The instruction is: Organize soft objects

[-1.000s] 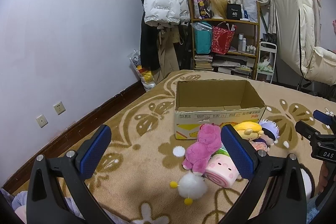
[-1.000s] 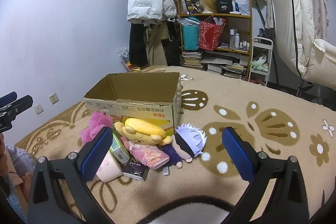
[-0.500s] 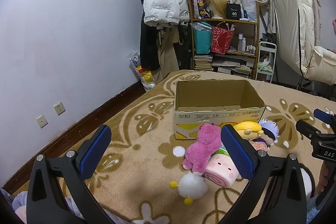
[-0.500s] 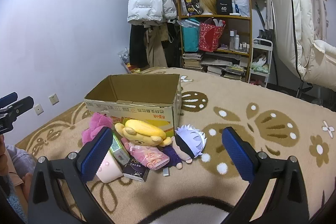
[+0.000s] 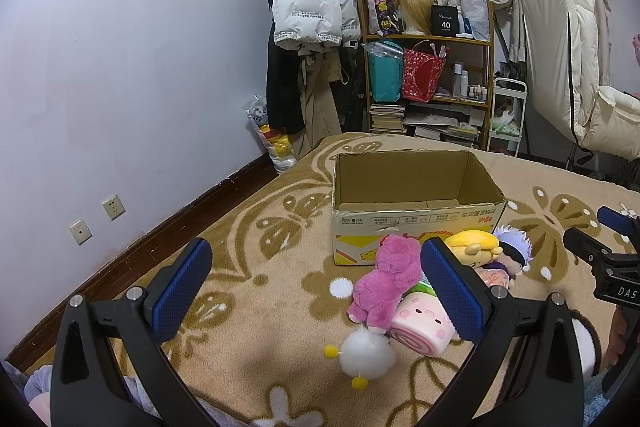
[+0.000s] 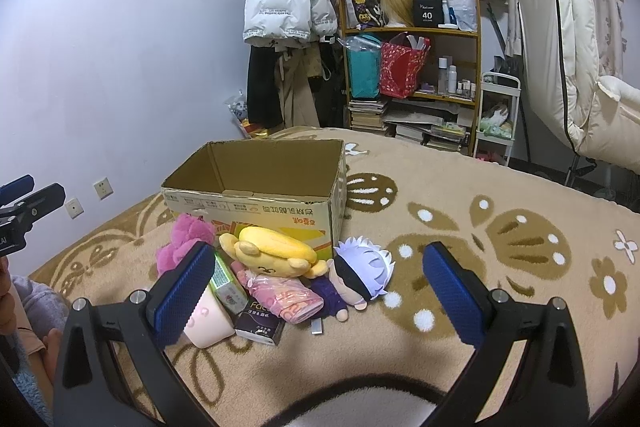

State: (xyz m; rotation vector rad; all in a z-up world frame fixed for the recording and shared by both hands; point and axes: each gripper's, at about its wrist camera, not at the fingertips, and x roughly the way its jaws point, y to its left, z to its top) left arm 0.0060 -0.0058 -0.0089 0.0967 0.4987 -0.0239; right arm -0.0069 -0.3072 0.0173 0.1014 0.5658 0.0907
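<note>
1. The patterned blanket (image 5: pixel 248 227) carries everything, and it runs back to the room's far wall and shelving.

2. The cardboard box (image 5: pixel 416 223) sits open-topped toward the blanket's far edge, a little to the left side. Its inside looks bare as far as both views reach, though the near wall hides part of the floor of it, so I judge the sorting has not begun.

3. The left gripper (image 5: pixel 316 291) hovers above the blanket's near edge, its claw spread wide and holding nothing. The right gripper (image 6: pixel 316 291) hangs likewise, claw spread and empty, over the right end of the pile.

4. The soft things lie in a heap touching the box's near wall. The pink plush bear (image 5: pixel 384 279) leans at the left end, beside the box's front.

5. The yellow plush dog (image 6: pixel 272 251) rests on top of the pile against the box front.

6. The white-haired doll (image 6: pixel 360 271) lies at the right end, just beside the box's near right corner.

7. The pink roll cushion (image 5: pixel 420 323) sits nearer the blanket's near edge, touching the bear.

8. The white pompom toy (image 5: pixel 366 355) lies nearest of all, apart from the box.

9. All of these remain outside; every item is still to be placed.
</note>
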